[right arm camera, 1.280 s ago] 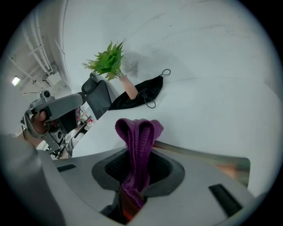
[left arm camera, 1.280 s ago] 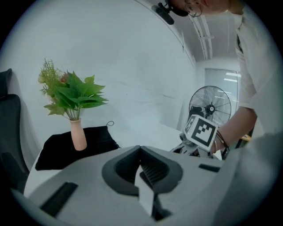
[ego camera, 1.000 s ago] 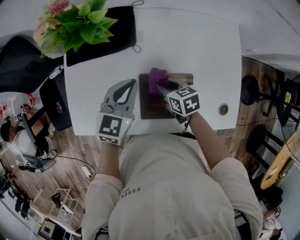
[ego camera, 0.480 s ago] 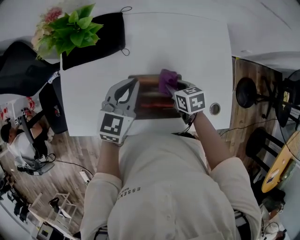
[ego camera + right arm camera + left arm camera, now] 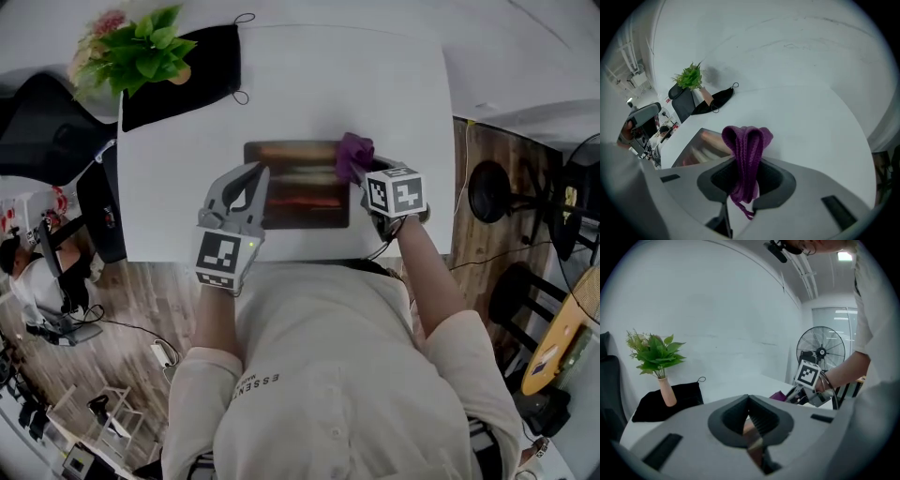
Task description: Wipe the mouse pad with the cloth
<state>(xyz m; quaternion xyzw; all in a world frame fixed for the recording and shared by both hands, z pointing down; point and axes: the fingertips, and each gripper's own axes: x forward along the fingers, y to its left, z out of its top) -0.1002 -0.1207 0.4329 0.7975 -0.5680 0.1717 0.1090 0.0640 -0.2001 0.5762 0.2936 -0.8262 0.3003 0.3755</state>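
A dark mouse pad [image 5: 295, 187] with reddish streaks lies on the white table [image 5: 375, 84]. My right gripper [image 5: 359, 174] is shut on a bunched purple cloth [image 5: 353, 153], which sits at the pad's far right corner. In the right gripper view the cloth [image 5: 745, 140] stands up from between the jaws of the right gripper [image 5: 745, 164], with the pad [image 5: 701, 147] to its left. My left gripper [image 5: 257, 172] is shut and rests on the pad's left part. In the left gripper view the left gripper [image 5: 750, 400] shows its jaws together.
A green plant in a pink vase [image 5: 131, 52] stands on a black pouch [image 5: 202, 66] at the table's far left corner. A black chair [image 5: 47, 131] is left of the table. A floor fan [image 5: 820, 350] stands to the right. The table's near edge runs just under both grippers.
My right gripper has dragged the purple cloth rightwards across the pad, from its left part to its right edge. The left gripper has stayed on the pad's left side.
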